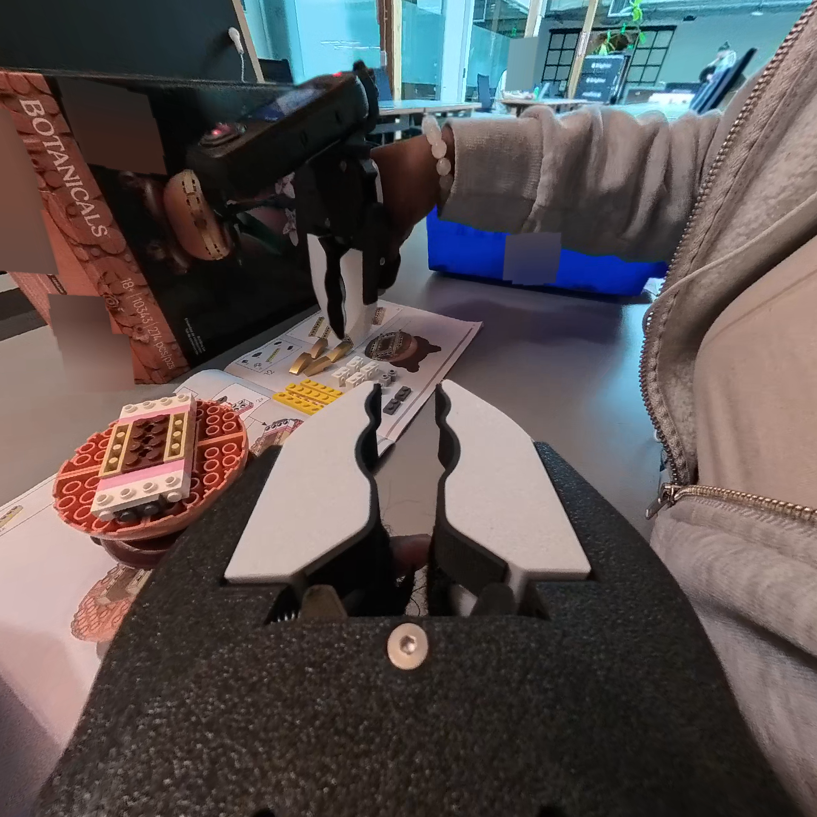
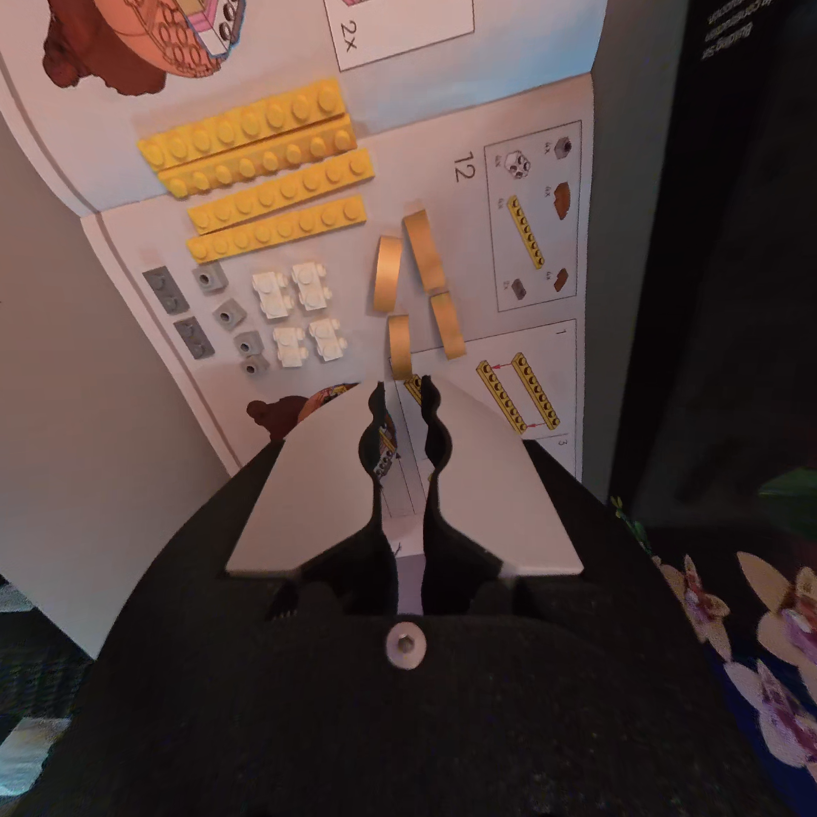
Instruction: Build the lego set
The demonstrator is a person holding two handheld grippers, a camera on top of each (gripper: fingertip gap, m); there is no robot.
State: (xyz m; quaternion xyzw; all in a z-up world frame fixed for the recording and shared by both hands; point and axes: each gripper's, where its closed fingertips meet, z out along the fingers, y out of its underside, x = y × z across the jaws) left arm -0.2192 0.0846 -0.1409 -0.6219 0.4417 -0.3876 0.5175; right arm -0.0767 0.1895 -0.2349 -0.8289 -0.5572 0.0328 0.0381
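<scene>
Hidden or unclear: the underside of the round build [image 1: 150, 460] is cut off by the left gripper's housing; only a dark stem shows beneath its reddish studded disc. In the right wrist view the same build is clipped at the top edge, about 11 o'clock. The set's box [image 1: 146, 247] is partly masked by blurred patches. Whether the right gripper's tips touch the page cannot be told.

Left gripper [image 1: 406, 400]: fingers a narrow gap apart, nothing between them, held above the grey table [image 1: 552, 376] with the build at its 9 o'clock. The disc carries a stack of white, pink, tan and dark brown plates.

Right gripper [image 2: 401, 383]: fingers narrowly parted, empty, pointing down at the open instruction booklet [image 2: 442, 132]. Just past the tips, at 12 o'clock, lie four gold curved pieces [image 2: 418, 283] (the nearest almost at the fingertips). At 10 o'clock: white bracket bricks [image 2: 300, 314], small grey pieces [image 2: 208, 318], and four long yellow plates [image 2: 261, 168] farther up.

Around: a blue bin [image 1: 544, 261] beyond the booklet; a grey sleeve [image 1: 552, 163] crosses at 1 o'clock in the left view.
</scene>
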